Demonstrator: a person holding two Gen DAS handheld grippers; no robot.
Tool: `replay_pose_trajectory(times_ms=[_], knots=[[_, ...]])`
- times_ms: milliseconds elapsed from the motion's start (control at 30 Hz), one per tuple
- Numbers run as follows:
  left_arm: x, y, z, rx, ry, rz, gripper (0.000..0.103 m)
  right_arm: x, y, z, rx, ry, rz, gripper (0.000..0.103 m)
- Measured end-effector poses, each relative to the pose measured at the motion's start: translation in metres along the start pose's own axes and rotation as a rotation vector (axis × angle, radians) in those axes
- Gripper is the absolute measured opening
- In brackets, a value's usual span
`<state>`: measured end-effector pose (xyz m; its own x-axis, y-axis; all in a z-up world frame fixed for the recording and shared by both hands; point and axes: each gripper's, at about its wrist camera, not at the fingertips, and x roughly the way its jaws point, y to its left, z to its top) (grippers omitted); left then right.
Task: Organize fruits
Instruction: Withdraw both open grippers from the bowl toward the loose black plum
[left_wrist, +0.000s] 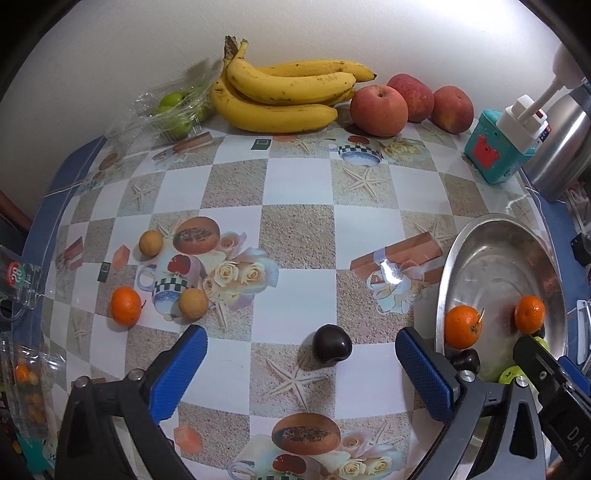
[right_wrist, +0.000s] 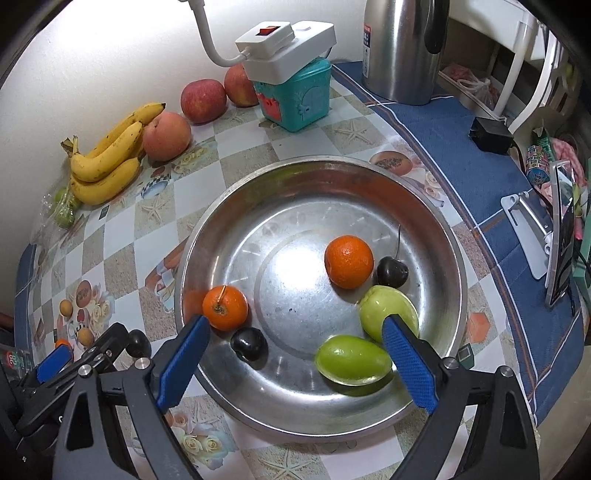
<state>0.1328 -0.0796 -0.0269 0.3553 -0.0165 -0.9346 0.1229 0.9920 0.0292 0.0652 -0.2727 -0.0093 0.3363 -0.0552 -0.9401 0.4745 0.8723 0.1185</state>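
My left gripper (left_wrist: 299, 335) is open just above the patterned tablecloth, and a dark cherry (left_wrist: 331, 345) lies on the cloth between its blue pads, touching neither. A tangerine (left_wrist: 126, 305) and two longans (left_wrist: 150, 242) (left_wrist: 193, 303) lie to the left. My right gripper (right_wrist: 295, 322) hangs open over the steel bowl (right_wrist: 369, 173) and holds nothing. In the bowl are two tangerines (right_wrist: 348, 261) (right_wrist: 225, 307), two dark cherries (right_wrist: 392, 271) (right_wrist: 248, 344) and two green fruits (right_wrist: 352, 360) (right_wrist: 384, 308); the right pad sits just above the green ones.
Bananas (left_wrist: 280, 92), three apples (left_wrist: 378, 110) and a clear box of green fruits (left_wrist: 173, 110) line the back wall. A teal box (right_wrist: 295, 99) with a power strip (right_wrist: 288, 48) on top and a steel kettle (right_wrist: 402, 48) stand behind the bowl. A phone stand (right_wrist: 532, 229) is at the right.
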Motion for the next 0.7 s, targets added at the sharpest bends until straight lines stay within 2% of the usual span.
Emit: replay_pose_trajectory(times_ms=[267, 433, 700], knots=[[-0.006, 0.003, 0.001, 0.006, -0.036, -0.016, 0.103, 0.004, 0.006, -0.002, -0.006, 0.012, 0.016, 0.094], [-0.005, 0.013, 0.003, -0.006, -0.023, -0.026, 0.103, 0.005, 0.017, -0.004, -0.035, 0.01, 0.027, 0.094], [-0.002, 0.036, 0.004, -0.01, -0.019, -0.001, 0.103, 0.005, 0.037, -0.007, -0.103, 0.005, 0.052, 0.094]])
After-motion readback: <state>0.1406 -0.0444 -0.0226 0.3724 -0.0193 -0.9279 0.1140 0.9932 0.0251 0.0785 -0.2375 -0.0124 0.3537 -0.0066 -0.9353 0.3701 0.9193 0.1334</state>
